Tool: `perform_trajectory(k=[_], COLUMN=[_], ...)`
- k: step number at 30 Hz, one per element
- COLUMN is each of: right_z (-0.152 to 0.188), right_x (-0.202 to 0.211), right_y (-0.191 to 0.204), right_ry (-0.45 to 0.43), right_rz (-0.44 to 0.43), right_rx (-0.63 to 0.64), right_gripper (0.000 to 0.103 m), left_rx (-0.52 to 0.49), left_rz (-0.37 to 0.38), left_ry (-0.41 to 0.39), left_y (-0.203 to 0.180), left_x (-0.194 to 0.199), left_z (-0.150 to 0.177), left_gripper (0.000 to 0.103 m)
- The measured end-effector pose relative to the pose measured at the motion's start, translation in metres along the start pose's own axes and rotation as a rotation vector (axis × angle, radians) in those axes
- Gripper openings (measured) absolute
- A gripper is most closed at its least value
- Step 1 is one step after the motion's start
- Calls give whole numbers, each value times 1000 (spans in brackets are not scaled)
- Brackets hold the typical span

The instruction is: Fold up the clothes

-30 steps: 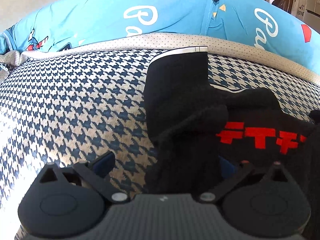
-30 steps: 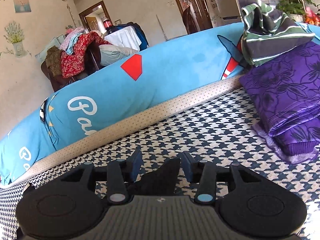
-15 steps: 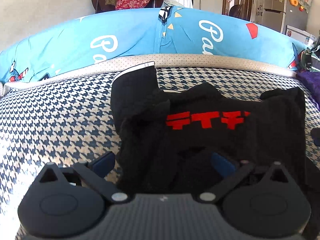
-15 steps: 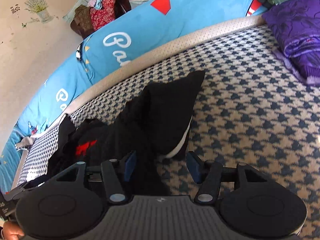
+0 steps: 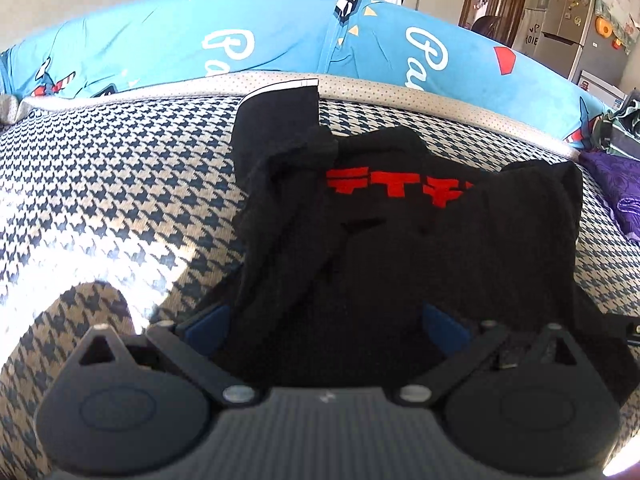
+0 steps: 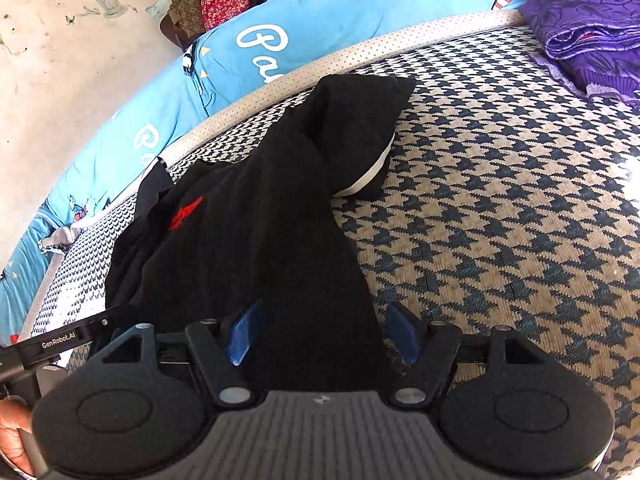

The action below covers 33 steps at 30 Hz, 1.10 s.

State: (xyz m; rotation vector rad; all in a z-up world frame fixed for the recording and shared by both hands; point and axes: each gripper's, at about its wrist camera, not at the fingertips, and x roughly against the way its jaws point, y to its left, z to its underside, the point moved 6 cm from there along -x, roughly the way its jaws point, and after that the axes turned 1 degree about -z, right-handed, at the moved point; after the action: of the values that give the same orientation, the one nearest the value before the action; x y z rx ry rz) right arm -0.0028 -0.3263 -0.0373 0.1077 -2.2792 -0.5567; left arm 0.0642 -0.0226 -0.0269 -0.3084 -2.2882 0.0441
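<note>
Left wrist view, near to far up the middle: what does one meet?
Left gripper → black garment → red lettering → houndstooth cover → dotted beige edging → blue printed cushion.

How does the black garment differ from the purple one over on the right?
The black garment lies spread and rumpled across the middle of the houndstooth bed; the purple garment sits folded in a stack near its far edge. The black one is plain apart from red lettering and a white trim; the purple one carries a dark floral pattern. The black one reaches between both claws; the purple one lies away from them. Both rest on the bed.
</note>
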Motion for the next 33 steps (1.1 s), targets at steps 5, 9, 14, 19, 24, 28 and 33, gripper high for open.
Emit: perform_trajectory(k=[5,9,14,19,24,28,33], right_z=[10,17,22,33,56,73,87], right_x=[0,0,0,23,66,75,68], right_y=[15,22,24,29,29,33,28], right_ry=[14,16,5,-36,-57,12,90], right_rz=[8,13,68,101,133,167,210], right_rx=[92,122,164,147,86,101,123], right_gripper=[69,55,9,8,8,8,8], left_rx=[20,22,24,53,71,71,72], left_rz=[6,5,6,14,32,27,18], left_ry=[13,15,8,-2,-14,-9,2], left_y=[2,3,3,10,12,13,14], left_x=[4,6,8,13,18,22,23], left_z=[10,13,13,11,9,10,12], left_gripper=[103,103,103,103,103,103,103])
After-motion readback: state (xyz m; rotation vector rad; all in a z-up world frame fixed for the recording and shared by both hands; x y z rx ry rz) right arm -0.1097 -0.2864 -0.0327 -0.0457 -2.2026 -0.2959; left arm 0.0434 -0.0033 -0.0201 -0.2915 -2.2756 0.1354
